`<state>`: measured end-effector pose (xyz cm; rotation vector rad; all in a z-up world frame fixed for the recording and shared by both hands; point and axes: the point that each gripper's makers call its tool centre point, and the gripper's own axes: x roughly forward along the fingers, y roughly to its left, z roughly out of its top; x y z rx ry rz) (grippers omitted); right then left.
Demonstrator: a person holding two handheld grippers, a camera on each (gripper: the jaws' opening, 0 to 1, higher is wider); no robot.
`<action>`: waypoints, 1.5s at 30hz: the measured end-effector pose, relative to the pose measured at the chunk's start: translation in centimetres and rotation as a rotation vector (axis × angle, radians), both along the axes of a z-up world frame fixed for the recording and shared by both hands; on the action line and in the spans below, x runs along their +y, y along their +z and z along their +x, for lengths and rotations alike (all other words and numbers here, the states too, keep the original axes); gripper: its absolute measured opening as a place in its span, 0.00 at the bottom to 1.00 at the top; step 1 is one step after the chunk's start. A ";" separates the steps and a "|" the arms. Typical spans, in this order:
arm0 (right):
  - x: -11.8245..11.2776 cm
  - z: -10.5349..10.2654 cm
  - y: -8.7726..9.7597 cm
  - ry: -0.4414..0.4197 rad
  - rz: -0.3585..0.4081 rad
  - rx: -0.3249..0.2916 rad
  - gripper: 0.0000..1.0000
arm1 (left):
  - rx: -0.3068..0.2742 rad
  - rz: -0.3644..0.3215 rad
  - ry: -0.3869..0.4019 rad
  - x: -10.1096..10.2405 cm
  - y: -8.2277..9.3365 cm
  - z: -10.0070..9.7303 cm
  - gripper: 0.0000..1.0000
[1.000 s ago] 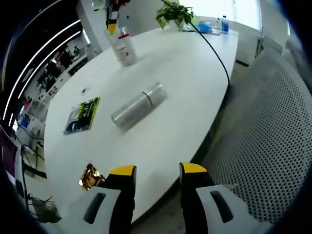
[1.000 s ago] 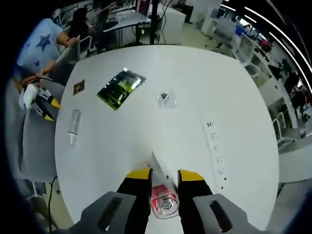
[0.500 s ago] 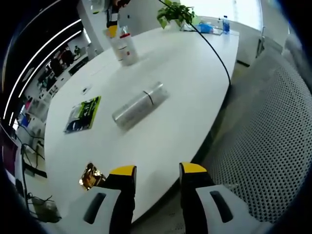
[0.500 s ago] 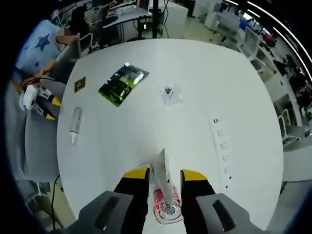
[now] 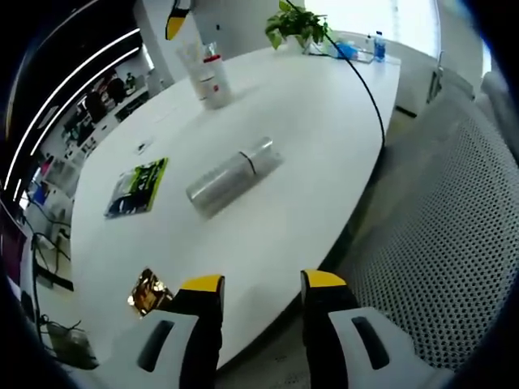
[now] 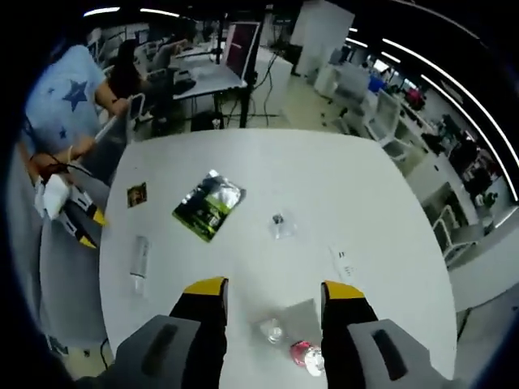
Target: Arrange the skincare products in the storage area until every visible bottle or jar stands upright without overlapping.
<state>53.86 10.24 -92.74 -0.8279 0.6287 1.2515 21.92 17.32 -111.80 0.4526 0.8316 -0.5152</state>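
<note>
Right gripper is hovering wide open, holding nothing, above two upright bottles at bottom centre; left gripper is gaping empty, silver tube lying mid-frame.

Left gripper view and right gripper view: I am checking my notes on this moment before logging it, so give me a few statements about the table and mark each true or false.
1. The silver bottle lies on its side on the white table. True.
2. The left gripper is shut on the silver bottle. False: its jaws stand open and hold nothing, near the table's edge and short of the bottle.
3. The red-capped bottle stands upright. True.
4. The right gripper is clamped on the red-capped bottle. False: its jaws are open, with the bottle below them on the table.
5. The green packet stands on its edge. False: it lies flat on the table.
</note>
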 end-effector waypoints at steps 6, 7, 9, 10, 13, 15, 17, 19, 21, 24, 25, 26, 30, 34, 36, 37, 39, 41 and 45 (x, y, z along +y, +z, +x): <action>1.2 -8.7 -2.7 0.003 0.082 0.075 0.43 | -0.017 0.002 -0.010 -0.1 0.2 0.1 0.32; 1.2 -9.8 -3.2 0.004 0.087 0.089 0.43 | -0.021 0.003 -0.013 -0.1 0.3 0.1 0.31; 0.9 -12.5 -5.2 -0.028 0.093 0.137 0.44 | -0.012 -0.007 0.004 0.1 0.2 0.1 0.32; 0.6 -14.2 -6.4 -0.027 0.097 0.170 0.44 | -0.011 -0.005 -0.002 0.0 0.2 0.1 0.32; -0.3 -16.6 -8.9 -0.064 0.088 0.213 0.44 | -0.007 0.002 -0.016 -0.1 0.1 -0.1 0.31; -1.3 -18.0 -11.3 -0.084 0.076 0.245 0.43 | -0.003 -0.001 -0.007 0.0 0.1 0.0 0.32; -2.0 -18.9 -12.9 -0.163 0.089 0.284 0.42 | 0.007 -0.005 -0.005 0.0 -0.1 -0.1 0.32; -2.4 -19.5 -14.0 -0.174 0.087 0.295 0.42 | 0.027 -0.008 -0.012 -0.1 -0.4 -0.5 0.31; -2.5 -19.8 -14.9 -0.201 0.105 0.297 0.42 | 0.059 -0.002 -0.022 -0.3 -0.9 -0.6 0.31; -2.3 -20.4 -16.5 -0.222 0.127 0.327 0.43 | 0.070 -0.013 -0.017 -0.4 -1.0 -0.8 0.33; -2.3 -20.6 -16.8 -0.221 0.133 0.319 0.44 | 0.069 0.002 -0.015 -0.1 -1.0 -0.8 0.33; -2.3 -20.7 -17.3 -0.206 0.134 0.299 0.44 | 0.065 0.006 -0.014 0.0 -0.9 -0.7 0.32; -2.2 -21.3 -19.0 -0.169 0.129 0.303 0.43 | 0.052 -0.001 0.003 0.2 -0.8 -0.5 0.33; -1.8 -21.4 -19.8 -0.137 0.132 0.298 0.42 | 0.039 0.017 -0.003 0.4 -0.6 -0.5 0.33; -1.4 -21.5 -20.3 -0.108 0.129 0.289 0.42 | 0.041 0.008 0.010 0.4 -0.6 -0.4 0.34; -1.3 -21.5 -20.5 -0.098 0.120 0.277 0.42 | 0.042 0.008 0.013 0.4 -0.6 -0.4 0.34; -1.1 -21.9 -20.9 -0.075 0.093 0.278 0.41 | 0.051 0.016 0.010 0.4 -0.7 -0.5 0.35; -0.7 -22.0 -20.8 -0.048 0.097 0.269 0.40 | 0.054 0.017 0.009 0.4 -0.8 -0.6 0.35; -0.4 -22.1 -21.4 0.011 0.051 0.230 0.38 | 0.075 0.027 0.016 0.6 -1.2 -0.7 0.34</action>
